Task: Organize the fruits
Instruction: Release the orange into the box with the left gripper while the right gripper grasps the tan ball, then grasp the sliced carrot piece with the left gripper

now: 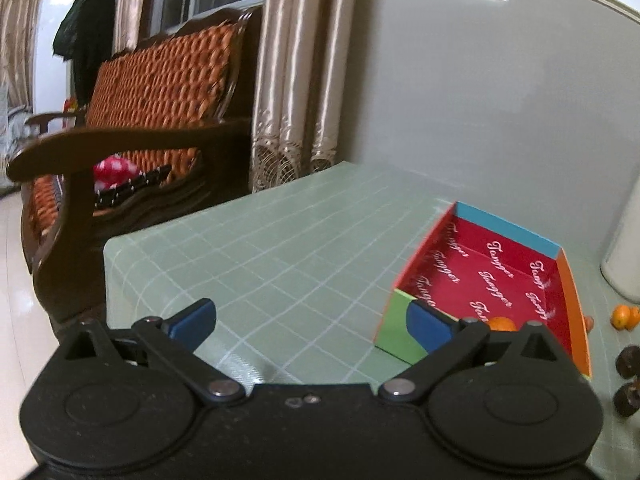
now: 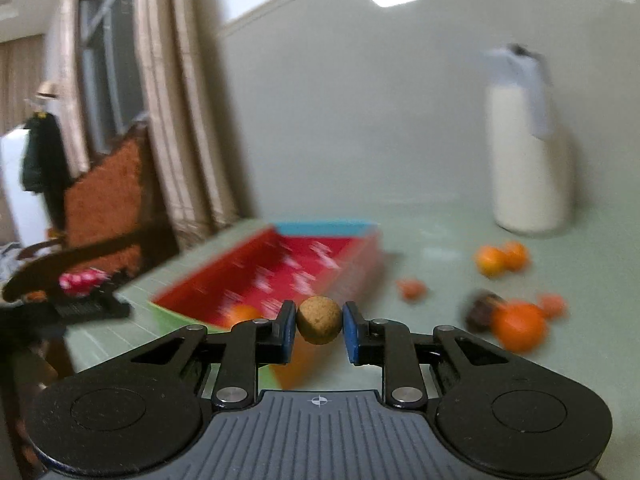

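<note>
My right gripper (image 2: 319, 326) pinches the small brown fruit (image 2: 319, 320), the red box (image 2: 280, 276) lies just beyond at eleven o'clock with one orange (image 2: 240, 315) inside, while my left gripper (image 1: 312, 320) gapes wide, holding nothing

Fruit (image 2: 239, 314) in box (image 2: 362, 265); loose fruits (image 2: 518, 325) right of it

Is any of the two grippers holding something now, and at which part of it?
The right gripper holds a small brown round fruit, pinched at its two opposite sides between the blue pads. The left gripper is open and holds nothing.
</note>
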The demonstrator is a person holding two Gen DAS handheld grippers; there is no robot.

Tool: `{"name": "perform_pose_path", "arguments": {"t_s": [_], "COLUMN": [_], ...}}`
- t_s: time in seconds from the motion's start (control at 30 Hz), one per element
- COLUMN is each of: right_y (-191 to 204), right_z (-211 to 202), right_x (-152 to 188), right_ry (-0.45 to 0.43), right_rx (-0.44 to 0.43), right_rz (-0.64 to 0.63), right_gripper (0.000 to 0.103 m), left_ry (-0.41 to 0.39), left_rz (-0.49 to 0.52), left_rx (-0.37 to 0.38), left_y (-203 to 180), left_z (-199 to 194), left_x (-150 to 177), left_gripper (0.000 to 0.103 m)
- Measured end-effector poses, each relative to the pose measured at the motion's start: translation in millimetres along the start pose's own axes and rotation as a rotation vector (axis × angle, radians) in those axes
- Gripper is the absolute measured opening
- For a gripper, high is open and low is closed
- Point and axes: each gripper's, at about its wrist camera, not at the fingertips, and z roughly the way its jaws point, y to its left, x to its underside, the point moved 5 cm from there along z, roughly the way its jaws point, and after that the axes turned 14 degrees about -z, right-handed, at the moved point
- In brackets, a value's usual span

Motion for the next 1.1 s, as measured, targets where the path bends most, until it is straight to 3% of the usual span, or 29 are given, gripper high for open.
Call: {"name": "perform_pose_path", "arguments": {"t_s": [0.2, 0.4, 0.43, 0.47, 0.5, 0.53, 0.67, 0.83, 0.9, 1.1], "right_y": [31, 44, 43, 42, 39, 36, 19, -19, -36, -100], "right_z": [40, 49, 49, 49, 47, 42, 17, -25, -43, -84], "right_x": [-12, -7, -6, -6, -6, -6, -9, 4, 12, 41], "right_ry": [0.037, 0.059, 0.061, 0.062, 0.057, 0.041, 0.002, -0.004, -0.006, 0.024], "right_rx": [-0.034, -0.029, -0.025, -0.021, -0.016, -0.005, 0.034, 0.151, 0.214, 0.498], "right_rz": [-0.084, -0.120, -0.121, -0.115, -0.099, -0.081, -0.065, -0.046, -0.029, 0.094], "right_gripper": [0.025, 0.027, 0.031, 0.052, 0.086, 0.094, 0.095, 0.095, 0.103, 0.103], "left_ry": [-0.001, 0.005, 0.007, 0.009, 0.009, 0.007, -0.004, -0.047, -0.070, -0.113], "left_rz": [-0.018, -0.029, -0.031, -0.031, -0.028, -0.023, 0.012, 0.081, 0.123, 0.297], "left_rx": [0.010, 0.012, 0.012, 0.012, 0.013, 0.013, 0.038, 0.124, 0.180, 0.364], "left_y": [5, 7, 7, 6, 5, 4, -6, -32, -48, -106], "left_z": [-1, 0, 1, 1, 1, 1, -3, -19, -29, -60], "left_x": [-2, -3, -3, -3, -2, -2, 2, 11, 17, 51], "left_gripper": [0.096, 0.096, 0.096, 0.096, 0.096, 0.096, 0.096, 0.096, 0.096, 0.096]}}
